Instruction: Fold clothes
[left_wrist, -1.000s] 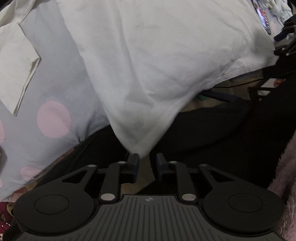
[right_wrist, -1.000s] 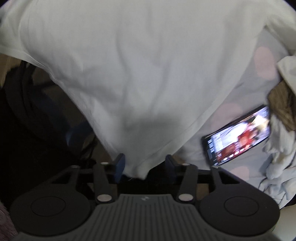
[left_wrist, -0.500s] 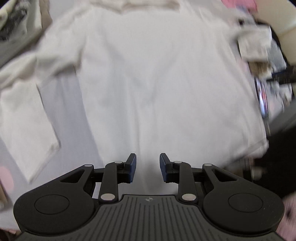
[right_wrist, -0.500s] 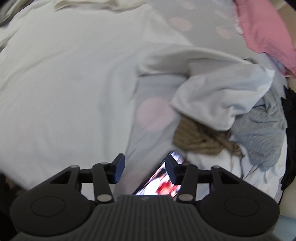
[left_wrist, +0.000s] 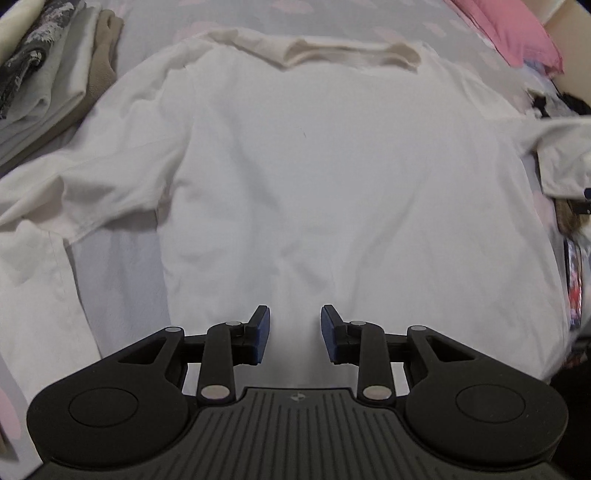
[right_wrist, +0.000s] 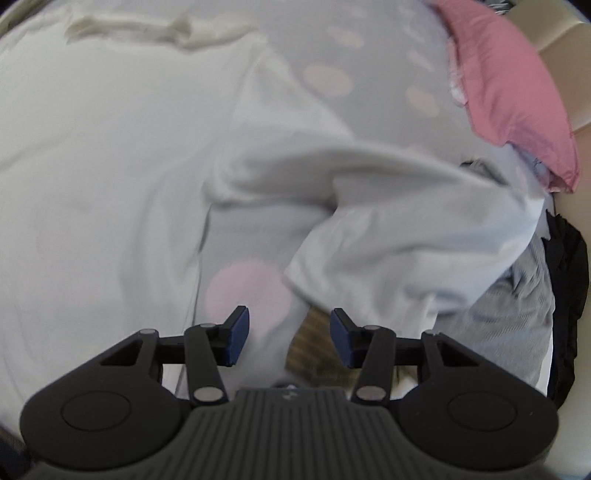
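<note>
A white long-sleeved shirt (left_wrist: 314, 177) lies spread flat on the bed, collar (left_wrist: 332, 55) at the far end, left sleeve (left_wrist: 74, 192) bunched to the left. My left gripper (left_wrist: 294, 334) is open and empty above the shirt's lower hem. In the right wrist view the shirt's body (right_wrist: 103, 166) fills the left and its right sleeve (right_wrist: 388, 206) lies folded across to the right. My right gripper (right_wrist: 289, 341) is open and empty, over the sheet beside the sleeve's cuff.
The grey bedsheet with pink dots (right_wrist: 325, 77) lies under everything. A stack of folded clothes (left_wrist: 51, 74) sits far left. A pink cloth (right_wrist: 509, 85), grey and dark garments (right_wrist: 517, 314) and a brown striped cloth (right_wrist: 314, 354) lie to the right. A phone (left_wrist: 574, 280) lies at the shirt's right edge.
Both grippers let go of the shirt's hem, opened, and rose from below the bed's edge to above the bed. The shirt now lies flat.
</note>
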